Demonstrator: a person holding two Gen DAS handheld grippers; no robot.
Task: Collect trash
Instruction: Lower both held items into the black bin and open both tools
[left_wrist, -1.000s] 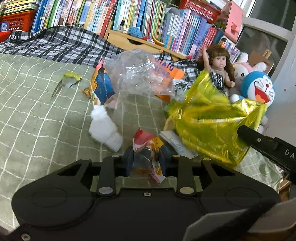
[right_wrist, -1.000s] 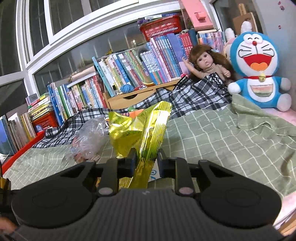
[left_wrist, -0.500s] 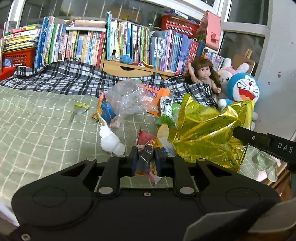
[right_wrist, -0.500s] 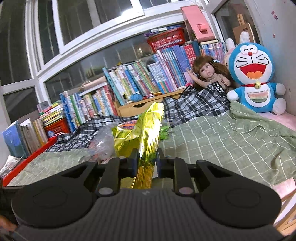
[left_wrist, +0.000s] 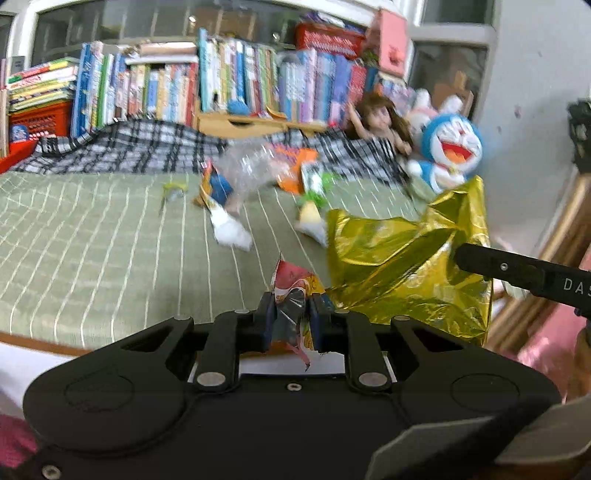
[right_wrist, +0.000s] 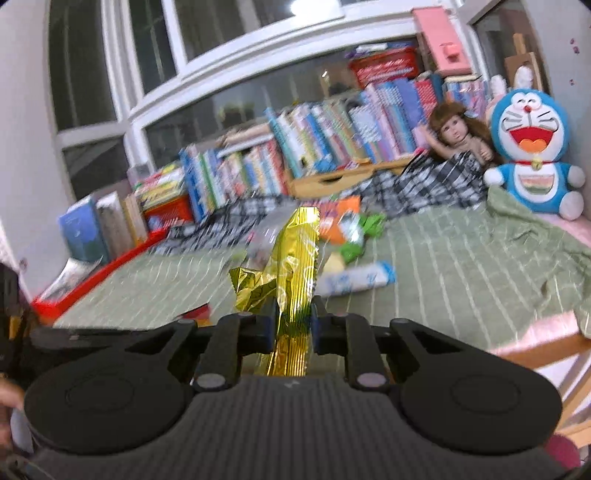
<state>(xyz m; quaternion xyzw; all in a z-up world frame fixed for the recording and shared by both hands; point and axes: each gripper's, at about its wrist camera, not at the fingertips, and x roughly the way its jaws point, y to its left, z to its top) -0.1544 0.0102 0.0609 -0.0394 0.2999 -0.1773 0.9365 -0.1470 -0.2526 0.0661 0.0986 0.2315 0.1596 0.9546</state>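
Fingers (left_wrist: 266, 314) around crumpled wrapper (left_wrist: 293, 291), left view only

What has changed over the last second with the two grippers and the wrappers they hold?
Both grippers have pulled back from the bed, lifting their loads clear. The left gripper stays shut on the red wrapper, the right gripper on the gold foil bag. Remaining litter is unmoved.

The gold wrapper (left_wrist: 406, 258) is glossy, crinkled foil. The green bedspread (left_wrist: 92, 240) is matt woven cloth. The clear bag (left_wrist: 255, 166) is shiny thin plastic. The Doraemon toy (right_wrist: 532, 147) is soft plush.
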